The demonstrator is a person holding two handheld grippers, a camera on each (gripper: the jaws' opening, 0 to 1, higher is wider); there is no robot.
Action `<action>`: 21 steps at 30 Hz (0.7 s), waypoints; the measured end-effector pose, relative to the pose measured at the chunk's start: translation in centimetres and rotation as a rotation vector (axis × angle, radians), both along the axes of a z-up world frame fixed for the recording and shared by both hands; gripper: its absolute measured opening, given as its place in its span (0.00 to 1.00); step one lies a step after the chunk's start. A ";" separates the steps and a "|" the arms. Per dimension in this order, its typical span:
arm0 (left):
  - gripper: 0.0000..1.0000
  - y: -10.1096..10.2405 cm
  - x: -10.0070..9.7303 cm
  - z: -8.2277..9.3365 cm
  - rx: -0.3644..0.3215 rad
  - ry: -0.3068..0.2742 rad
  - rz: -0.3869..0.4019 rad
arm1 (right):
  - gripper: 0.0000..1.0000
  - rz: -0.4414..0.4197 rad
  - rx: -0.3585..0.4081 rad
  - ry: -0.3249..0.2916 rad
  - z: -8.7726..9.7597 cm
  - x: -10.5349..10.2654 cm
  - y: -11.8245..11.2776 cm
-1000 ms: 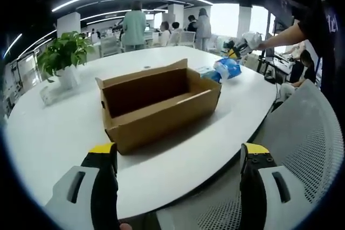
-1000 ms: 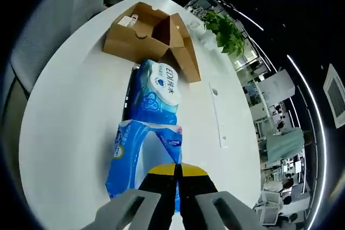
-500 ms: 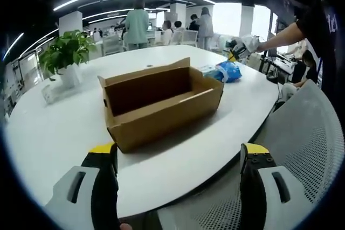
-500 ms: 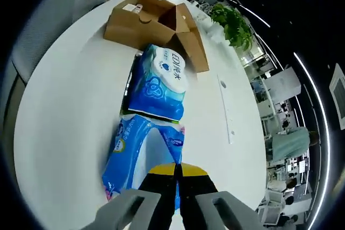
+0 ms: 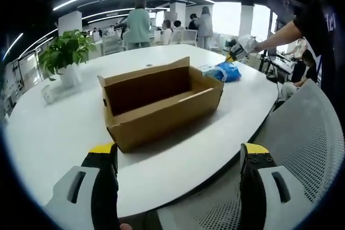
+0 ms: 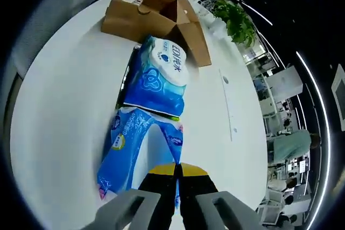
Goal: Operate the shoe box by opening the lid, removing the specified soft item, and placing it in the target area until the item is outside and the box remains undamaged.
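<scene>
The brown shoe box (image 5: 161,103) stands open on the white round table (image 5: 48,138), lid flap up at its far side, inside looking bare. My left gripper (image 5: 179,149) hangs open at the near table edge, short of the box. Beyond the box, my right gripper (image 5: 237,50) is held over the blue soft packs (image 5: 223,71). In the right gripper view that gripper (image 6: 177,168) is shut on the edge of a blue tissue pack (image 6: 126,146). A second blue pack (image 6: 159,76) lies flat between it and the box (image 6: 153,20).
A potted plant (image 5: 64,52) stands at the table's far left. A grey mesh chair (image 5: 304,149) sits at the near right edge. The person's arm (image 5: 280,33) reaches in from the right. A thin white strip (image 6: 227,106) lies on the table. People stand far behind.
The right gripper has shifted slightly with the blue pack still pinched, and the pack now stretches lower toward the table. The left gripper and box have stayed put.
</scene>
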State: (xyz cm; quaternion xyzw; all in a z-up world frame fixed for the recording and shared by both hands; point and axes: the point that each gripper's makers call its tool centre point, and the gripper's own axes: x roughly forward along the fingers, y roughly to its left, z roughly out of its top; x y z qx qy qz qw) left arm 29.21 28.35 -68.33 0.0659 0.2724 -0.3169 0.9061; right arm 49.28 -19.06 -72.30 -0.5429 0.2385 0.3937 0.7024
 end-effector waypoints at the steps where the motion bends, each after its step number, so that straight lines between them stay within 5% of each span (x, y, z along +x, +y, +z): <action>1: 0.93 0.0 0.0 0.0 0.000 0.000 0.001 | 0.00 -0.005 -0.002 -0.001 0.0 0.1 -0.1; 9: 0.93 -0.1 0.1 0.1 -0.006 -0.007 -0.003 | 0.01 -0.083 0.019 0.005 0.2 0.6 -0.7; 15: 0.93 -0.2 0.1 0.4 -0.017 -0.018 -0.006 | 0.10 -0.194 0.056 0.004 0.9 0.7 -1.6; 18: 0.93 -0.3 0.1 0.5 -0.025 -0.024 -0.008 | 0.18 -0.258 0.088 0.019 1.2 0.5 -2.0; 21: 0.93 -0.4 0.1 0.6 -0.033 -0.028 -0.013 | 0.27 -0.389 0.199 0.063 1.8 0.3 -2.5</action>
